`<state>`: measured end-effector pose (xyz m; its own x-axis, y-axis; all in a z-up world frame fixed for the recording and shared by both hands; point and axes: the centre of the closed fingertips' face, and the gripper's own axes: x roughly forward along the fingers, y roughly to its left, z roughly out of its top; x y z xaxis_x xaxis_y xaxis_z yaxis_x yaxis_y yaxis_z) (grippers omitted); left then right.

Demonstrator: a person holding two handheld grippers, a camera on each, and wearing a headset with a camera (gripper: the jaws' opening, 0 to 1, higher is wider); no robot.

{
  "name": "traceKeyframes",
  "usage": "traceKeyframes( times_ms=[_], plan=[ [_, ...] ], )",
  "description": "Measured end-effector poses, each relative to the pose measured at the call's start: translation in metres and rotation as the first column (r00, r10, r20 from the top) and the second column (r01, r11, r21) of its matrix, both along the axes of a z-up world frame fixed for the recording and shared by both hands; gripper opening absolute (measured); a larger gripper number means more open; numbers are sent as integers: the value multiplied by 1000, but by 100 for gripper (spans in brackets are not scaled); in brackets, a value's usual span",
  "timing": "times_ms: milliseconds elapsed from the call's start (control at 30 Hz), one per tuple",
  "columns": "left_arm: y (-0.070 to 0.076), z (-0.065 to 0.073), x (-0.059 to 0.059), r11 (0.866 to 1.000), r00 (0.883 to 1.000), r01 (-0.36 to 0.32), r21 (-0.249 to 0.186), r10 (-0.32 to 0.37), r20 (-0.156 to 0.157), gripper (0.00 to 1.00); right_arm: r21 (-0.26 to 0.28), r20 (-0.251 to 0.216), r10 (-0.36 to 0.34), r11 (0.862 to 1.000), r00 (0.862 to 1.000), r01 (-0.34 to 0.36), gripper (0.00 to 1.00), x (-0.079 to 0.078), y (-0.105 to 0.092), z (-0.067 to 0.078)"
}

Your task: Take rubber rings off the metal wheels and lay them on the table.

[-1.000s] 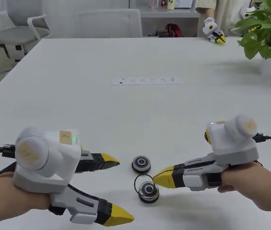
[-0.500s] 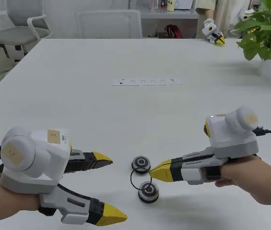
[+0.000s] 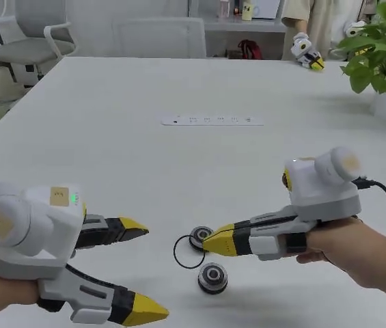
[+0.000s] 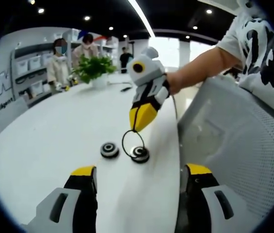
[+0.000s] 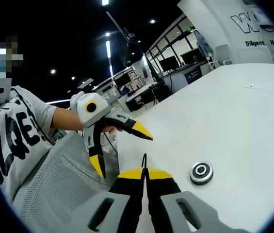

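Matt white table point(image 3: 179, 171), glossy metal wheels point(image 3: 212, 277), black rubber ring point(image 3: 175, 252)

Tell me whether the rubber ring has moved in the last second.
Yes: pinched by the right gripper, the rubber ring has shifted left, away from the nearer metal wheel.

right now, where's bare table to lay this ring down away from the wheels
Widest bare table: between the two wheels and the socket strip. Crowded: around the wheels, between the open left gripper and the right gripper holding the rubber ring.
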<state>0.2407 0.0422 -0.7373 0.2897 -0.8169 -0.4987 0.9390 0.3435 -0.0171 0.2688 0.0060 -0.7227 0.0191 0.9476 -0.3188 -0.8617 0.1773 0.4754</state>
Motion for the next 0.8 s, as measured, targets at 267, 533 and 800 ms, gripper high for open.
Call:
traceKeyframes(
  times_ms=[267,533,800],
  plan=[
    [9,4,1,1000,1000,-23,-10,23,5,77,2,-1,29,1000,1000,-29,0,-4,12,4],
    [19,5,3,999,999,-41,-12,41,7,79,-5,-2,47,999,999,-47,0,-2,16,2],
    [24,5,3,999,999,-51,-11,51,7,82,-13,-2,59,998,998,-59,0,0,21,-2]
  ],
)
